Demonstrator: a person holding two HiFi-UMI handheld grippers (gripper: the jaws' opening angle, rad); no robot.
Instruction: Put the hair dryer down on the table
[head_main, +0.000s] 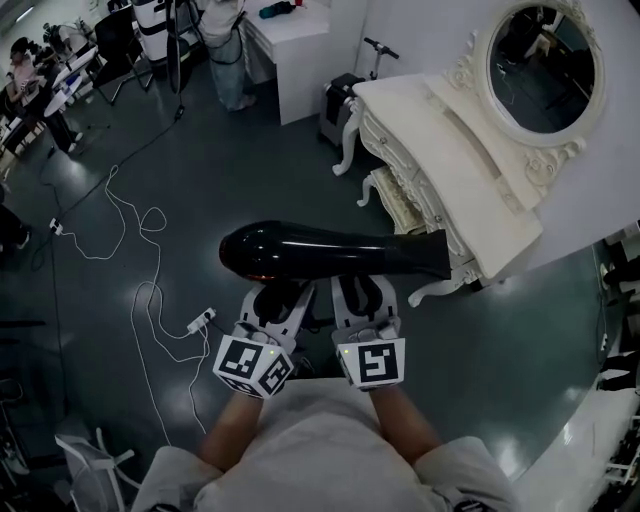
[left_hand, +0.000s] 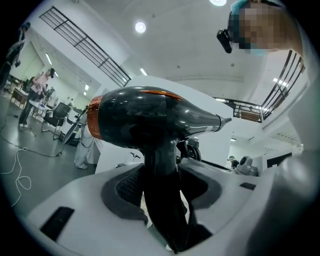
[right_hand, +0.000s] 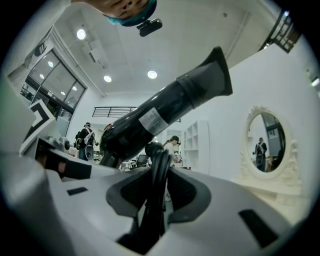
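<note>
A glossy black hair dryer hangs level over the dark floor, its nozzle toward the white dressing table at the right. My left gripper is shut on its handle; in the left gripper view the handle stands pinched between the pads of that gripper, below the body with its orange ring. My right gripper, close beside the left, is shut on the dryer's bundled black cord. In the right gripper view the barrel slants up to the right.
An oval mirror stands on the dressing table. White cables and a power strip lie on the floor to the left. A scooter and a white desk stand behind. People sit at desks far left.
</note>
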